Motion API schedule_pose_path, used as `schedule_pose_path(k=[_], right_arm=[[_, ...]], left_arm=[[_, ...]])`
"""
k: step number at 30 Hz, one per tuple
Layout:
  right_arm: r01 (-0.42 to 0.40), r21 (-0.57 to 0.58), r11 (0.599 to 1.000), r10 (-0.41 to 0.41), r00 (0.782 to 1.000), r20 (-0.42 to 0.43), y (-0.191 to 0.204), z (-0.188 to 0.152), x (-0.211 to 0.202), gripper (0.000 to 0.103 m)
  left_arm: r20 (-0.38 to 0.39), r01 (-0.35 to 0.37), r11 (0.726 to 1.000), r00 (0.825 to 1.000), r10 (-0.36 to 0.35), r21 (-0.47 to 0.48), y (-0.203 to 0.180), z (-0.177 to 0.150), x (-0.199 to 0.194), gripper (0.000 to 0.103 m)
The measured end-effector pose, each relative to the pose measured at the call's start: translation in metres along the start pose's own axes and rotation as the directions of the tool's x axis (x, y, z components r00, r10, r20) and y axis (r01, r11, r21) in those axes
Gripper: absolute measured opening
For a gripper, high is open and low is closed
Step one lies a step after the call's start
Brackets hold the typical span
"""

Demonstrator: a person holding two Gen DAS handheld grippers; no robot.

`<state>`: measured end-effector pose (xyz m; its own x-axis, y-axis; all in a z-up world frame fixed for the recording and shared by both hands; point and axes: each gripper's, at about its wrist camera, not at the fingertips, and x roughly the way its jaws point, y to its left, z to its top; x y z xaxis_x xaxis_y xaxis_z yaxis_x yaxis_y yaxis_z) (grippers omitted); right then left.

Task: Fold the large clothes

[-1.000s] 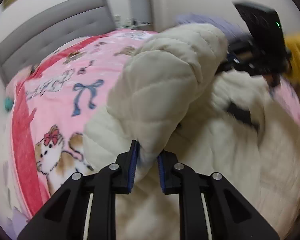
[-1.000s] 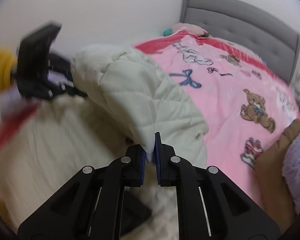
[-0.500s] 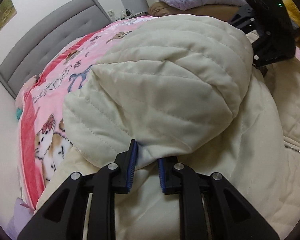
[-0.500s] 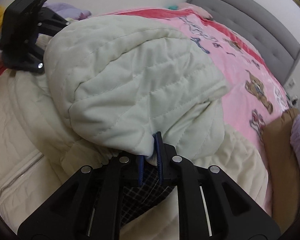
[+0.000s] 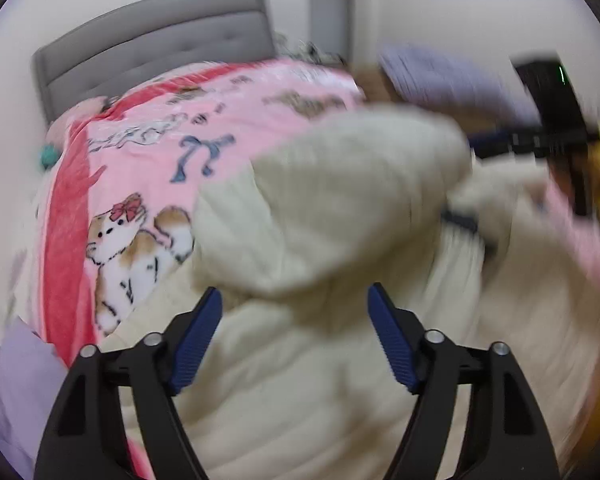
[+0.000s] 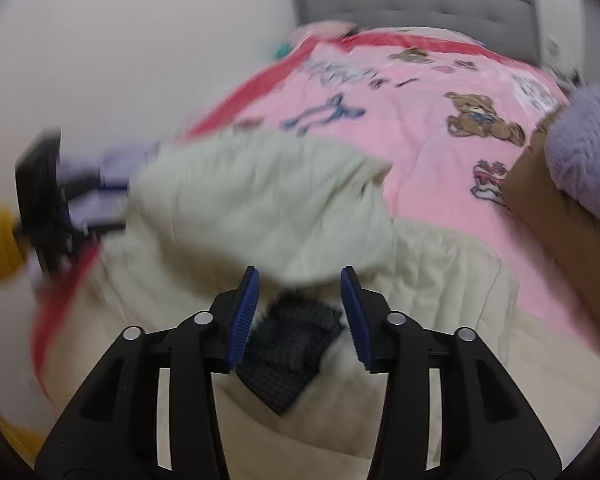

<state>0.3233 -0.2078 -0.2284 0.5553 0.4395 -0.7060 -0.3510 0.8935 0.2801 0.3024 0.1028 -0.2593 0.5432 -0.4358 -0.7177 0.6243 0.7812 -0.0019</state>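
Observation:
A cream quilted jacket (image 5: 340, 208) lies on the pink bed, its hood folded over onto the body. It also shows in the right wrist view (image 6: 260, 208), with its dark checked lining (image 6: 292, 356) exposed below the hood. My left gripper (image 5: 294, 344) is open just short of the hood's edge, holding nothing. My right gripper (image 6: 300, 316) is open over the lining, empty. Each gripper shows blurred in the other's view, the right one (image 5: 548, 120) and the left one (image 6: 48, 200). Both views are motion-blurred.
A pink cartoon blanket (image 5: 160, 152) covers the bed, with a grey padded headboard (image 5: 152, 60) behind. A brown and lilac pile of clothes (image 6: 572, 176) sits at the bed's right side. Lilac fabric (image 5: 8, 392) lies at the lower left.
Both grippers have opened and let go of the hood, which now rests on the jacket body. Both grippers have pulled back a little.

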Motion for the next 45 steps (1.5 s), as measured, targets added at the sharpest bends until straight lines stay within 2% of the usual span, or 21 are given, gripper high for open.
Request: schedule_pose_path(k=[4, 6, 8, 9, 12, 15, 18, 21, 25, 28, 30, 32, 33, 35, 37, 38, 42, 44, 45], right_arm=[[-0.103, 0.141, 0.985, 0.085, 0.988, 0.132, -0.002, 0.036, 0.005, 0.048], [-0.147, 0.139, 0.979, 0.127, 0.982, 0.14, 0.005, 0.051, 0.019, 0.054], [-0.163, 0.107, 0.981, 0.15, 0.981, 0.12, 0.017, 0.06, 0.036, 0.055], [-0.155, 0.073, 0.985, 0.148, 0.985, 0.091, 0.025, 0.061, 0.047, 0.055], [-0.104, -0.058, 0.993, 0.103, 0.995, -0.011, 0.045, 0.045, 0.066, 0.052], [-0.047, -0.155, 0.987, 0.026, 0.991, -0.133, 0.056, 0.017, 0.079, 0.051], [-0.017, -0.216, 0.976, -0.027, 0.979, -0.203, 0.059, -0.013, 0.09, 0.051], [0.0, -0.218, 0.976, -0.046, 0.978, -0.205, 0.057, -0.032, 0.097, 0.051], [0.037, -0.18, 0.983, -0.076, 0.974, -0.214, 0.052, -0.036, 0.109, 0.051], [0.024, -0.152, 0.988, -0.053, 0.981, -0.188, 0.057, -0.027, 0.095, 0.056], [-0.059, -0.101, 0.993, 0.048, 0.992, -0.113, 0.052, -0.017, 0.069, 0.064], [-0.067, -0.079, 0.995, 0.064, 0.997, -0.03, 0.043, -0.007, 0.047, 0.068], [-0.056, -0.057, 0.997, 0.056, 0.998, -0.007, 0.032, 0.001, 0.039, 0.068], [-0.018, -0.029, 0.999, 0.018, 1.0, -0.008, 0.016, 0.01, 0.039, 0.066], [0.034, -0.009, 0.999, -0.035, 0.999, -0.03, -0.005, 0.018, 0.047, 0.053], [0.038, 0.005, 0.999, -0.038, 0.998, -0.041, -0.015, 0.021, 0.053, 0.051], [0.067, 0.09, 0.994, -0.059, 0.994, -0.091, -0.051, 0.026, 0.083, 0.051], [0.051, 0.103, 0.993, -0.038, 0.991, -0.127, -0.059, 0.023, 0.098, 0.051], [0.044, 0.098, 0.994, -0.031, 0.991, -0.131, -0.058, 0.023, 0.103, 0.051]], left_arm=[[0.156, 0.018, 0.997, 0.988, -0.007, -0.072, -0.001, 0.041, -0.008, 0.081], [0.166, 0.024, 0.997, 0.986, -0.011, -0.079, -0.005, 0.063, 0.002, 0.088], [0.087, 0.108, 0.99, 0.991, -0.101, -0.086, -0.009, 0.074, 0.027, 0.089], [0.058, 0.116, 0.988, 0.992, -0.111, -0.097, -0.011, 0.073, 0.037, 0.089], [-0.041, 0.093, 0.989, 0.994, -0.098, -0.117, -0.021, 0.056, 0.063, 0.089], [-0.154, 0.11, 0.992, 0.981, -0.118, -0.063, -0.048, 0.027, 0.074, 0.089], [-0.239, 0.078, 0.996, 0.967, -0.084, -0.035, -0.068, -0.01, 0.082, 0.089], [-0.252, 0.056, 0.995, 0.965, -0.076, -0.085, -0.071, -0.028, 0.087, 0.089], [-0.263, 0.022, 0.998, 0.964, -0.036, -0.058, -0.074, -0.032, 0.098, 0.089], [-0.238, 0.066, 0.994, 0.968, -0.086, -0.09, -0.063, -0.021, 0.083, 0.089], [-0.174, 0.103, 0.987, 0.977, -0.124, -0.127, -0.047, -0.011, 0.061, 0.089], [-0.099, 0.068, 0.991, 0.992, -0.079, -0.115, -0.028, 0.0, 0.037, 0.098], [-0.076, 0.044, 0.993, 0.996, -0.053, -0.105, -0.019, 0.002, 0.03, 0.098], [-0.066, 0.011, 0.994, 0.998, -0.018, -0.105, 0.001, 0.009, 0.027, 0.098], [-0.109, -0.03, 0.989, 0.994, 0.014, -0.148, 0.027, 0.015, 0.038, 0.098], [-0.12, -0.038, 0.981, 0.993, 0.015, -0.189, 0.042, 0.017, 0.045, 0.098], [-0.1, 0.026, 0.953, 0.993, -0.059, -0.301, 0.064, 0.015, 0.064, 0.096], [-0.125, 0.017, 0.951, 0.99, -0.058, -0.308, 0.064, 0.012, 0.072, 0.082], [-0.149, -0.001, 0.951, 0.988, -0.048, -0.311, 0.063, 0.011, 0.078, 0.082]])
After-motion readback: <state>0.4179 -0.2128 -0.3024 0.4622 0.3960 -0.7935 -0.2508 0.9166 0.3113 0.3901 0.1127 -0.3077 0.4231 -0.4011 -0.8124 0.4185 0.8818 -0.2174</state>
